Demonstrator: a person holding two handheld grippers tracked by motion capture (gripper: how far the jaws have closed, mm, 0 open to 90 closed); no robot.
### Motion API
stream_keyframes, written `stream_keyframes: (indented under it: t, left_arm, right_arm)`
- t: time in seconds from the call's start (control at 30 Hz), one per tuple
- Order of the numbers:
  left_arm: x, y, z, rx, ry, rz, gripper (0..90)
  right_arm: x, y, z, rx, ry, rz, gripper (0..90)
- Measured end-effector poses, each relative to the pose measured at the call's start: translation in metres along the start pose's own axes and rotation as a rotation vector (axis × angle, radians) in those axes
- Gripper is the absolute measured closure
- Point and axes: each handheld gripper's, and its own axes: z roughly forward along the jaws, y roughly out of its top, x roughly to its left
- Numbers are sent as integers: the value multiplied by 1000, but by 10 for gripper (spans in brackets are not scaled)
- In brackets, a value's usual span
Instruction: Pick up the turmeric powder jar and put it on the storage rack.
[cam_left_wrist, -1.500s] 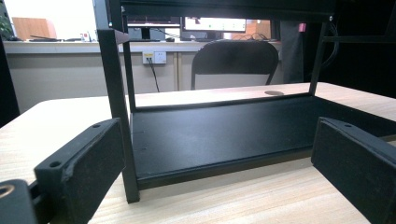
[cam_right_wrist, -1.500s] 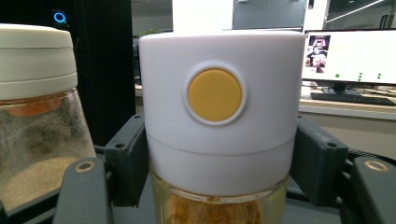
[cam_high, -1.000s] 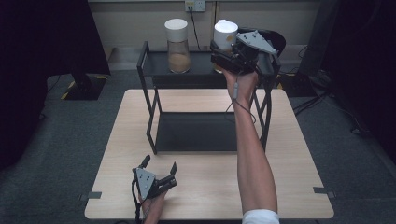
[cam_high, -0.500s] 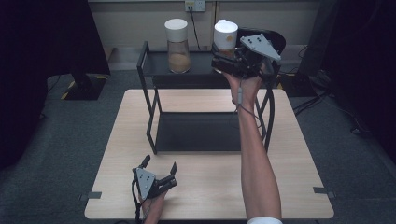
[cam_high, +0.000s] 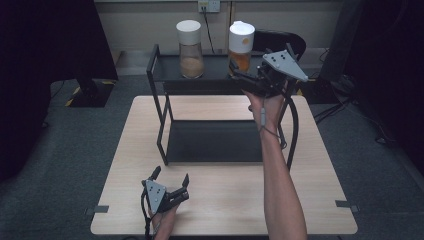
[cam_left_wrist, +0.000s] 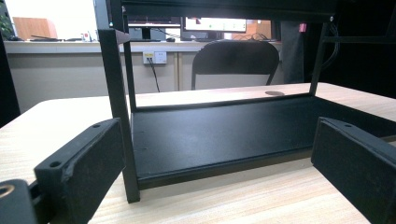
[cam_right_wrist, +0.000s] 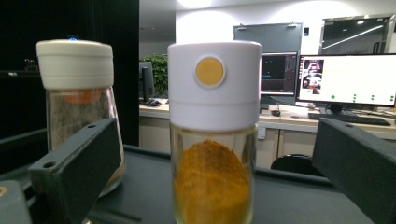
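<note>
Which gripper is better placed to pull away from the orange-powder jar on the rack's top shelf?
Right. The right gripper is at the orange-powder jar, its jaws just opened and clear of the glass. The left gripper rests low on the table.

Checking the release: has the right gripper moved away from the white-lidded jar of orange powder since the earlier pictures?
Yes. The right gripper, jaws just opened, has drawn back toward the person from the white-lidded jar of orange powder, which stands on the black shelf.
</note>
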Motion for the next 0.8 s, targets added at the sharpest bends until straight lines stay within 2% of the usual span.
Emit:
stream_keyframes:
  t: [0.5, 0.6, 0.8]
  left_arm:
    - [0, 0, 0, 0, 3, -1, 24]
    - [0, 0, 0, 0, 2, 0, 24]
    - [0, 0, 0, 0, 2, 0, 24]
  right_arm:
    - [-4, -14, -38, -39, 16, -1, 1]
    - [-5, -16, -44, -45, 23, 12, 1]
    - [-4, -23, -57, -53, 15, 3, 0]
